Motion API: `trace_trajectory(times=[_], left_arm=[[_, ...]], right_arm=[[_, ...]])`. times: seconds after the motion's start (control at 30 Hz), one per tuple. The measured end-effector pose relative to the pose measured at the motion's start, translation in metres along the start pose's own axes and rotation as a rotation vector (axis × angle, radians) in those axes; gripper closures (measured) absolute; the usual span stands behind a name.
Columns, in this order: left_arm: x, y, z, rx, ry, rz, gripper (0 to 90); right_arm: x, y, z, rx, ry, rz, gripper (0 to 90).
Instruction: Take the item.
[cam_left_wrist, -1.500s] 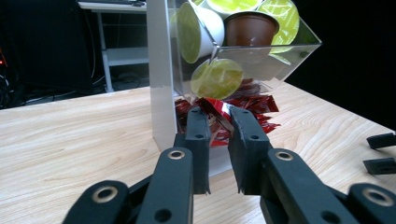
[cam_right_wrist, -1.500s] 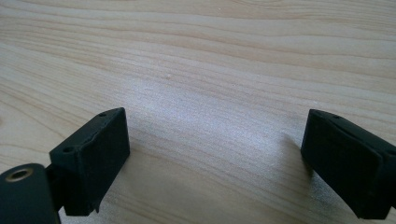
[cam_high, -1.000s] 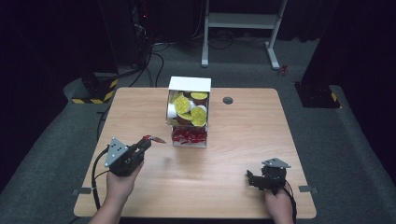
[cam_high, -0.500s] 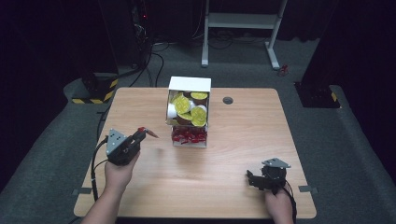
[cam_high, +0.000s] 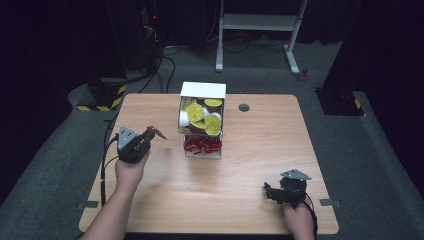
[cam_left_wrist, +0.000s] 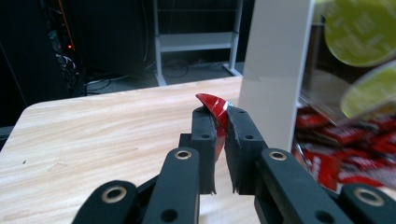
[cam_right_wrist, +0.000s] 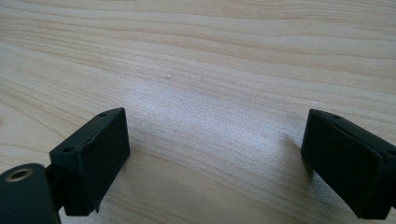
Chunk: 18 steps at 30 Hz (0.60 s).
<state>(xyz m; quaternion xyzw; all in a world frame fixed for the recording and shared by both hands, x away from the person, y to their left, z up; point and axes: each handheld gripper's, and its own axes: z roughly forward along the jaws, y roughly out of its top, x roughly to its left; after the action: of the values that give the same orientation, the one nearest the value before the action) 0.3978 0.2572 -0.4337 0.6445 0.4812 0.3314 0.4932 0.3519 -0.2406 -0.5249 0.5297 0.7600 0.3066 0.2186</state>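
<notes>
high view / left gripper (cam_high: 159, 133): held over the left part of the table (cam_high: 150, 210), jaws clamped on a small red packet (cam_high: 161, 133); packet is carried in the air, just left of the box and apart from it.
high view / box (cam_high: 202, 90): white dispenser box standing upright mid-table; upper compartment holds yellow-lidded pods (cam_high: 212, 123), lower open tray holds a pile of red packets (cam_high: 202, 145).
high view / right gripper (cam_high: 270, 194): parked low near the front right edge of the table, well apart from the box; nothing between its jaws.
high view / progress: one packet is judged taken out of the tray; many remain in the pile. No set-down spot or collected packets can be made out on the table, so the count done cannot be told.

left gripper view / grip: jaws closed on the red packet (cam_left_wrist: 215, 108), its top edge sticking up between the pads; grip looks thin but secure.
left gripper view / surroundings: white box wall (cam_left_wrist: 275, 70) just right of the jaws; red packets (cam_left_wrist: 336, 140) in the tray and yellow pod lids (cam_left_wrist: 359, 30) seen behind the clear front.

right gripper view / jaws: spread wide, empty, bare wood of the table (cam_right_wrist: 210, 70) beneath.

left to do (judged): placing the held packet is still pending; right gripper idle.
</notes>
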Motion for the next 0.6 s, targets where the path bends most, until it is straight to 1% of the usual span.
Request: trace_trajectory(times=[0.03,0.17,0.27,0.4,0.5,0.6], left_arm=[[0.002,0.001,0.005,0.000,0.007,-0.004,82.1],[0.006,0.001,0.011,-0.006,0.007,-0.016,82.1],[0.010,0.002,0.019,0.000,0.014,-0.025,82.2],[0.013,0.002,0.023,-0.007,0.018,-0.037,82.3],[0.015,0.002,0.025,-0.014,0.017,-0.033,82.3],[0.016,0.000,0.029,-0.010,0.025,-0.037,82.4]], right_arm=[[0.000,0.000,0.000,0.000,0.000,0.000,7.8],[0.000,0.000,0.000,0.000,0.000,0.000,7.8],[0.000,0.000,0.000,0.000,0.000,0.000,7.8],[0.000,0.000,0.000,0.000,0.000,0.000,7.8],[0.000,0.000,0.000,0.000,0.000,0.000,7.8],[0.000,0.000,0.000,0.000,0.000,0.000,7.8]])
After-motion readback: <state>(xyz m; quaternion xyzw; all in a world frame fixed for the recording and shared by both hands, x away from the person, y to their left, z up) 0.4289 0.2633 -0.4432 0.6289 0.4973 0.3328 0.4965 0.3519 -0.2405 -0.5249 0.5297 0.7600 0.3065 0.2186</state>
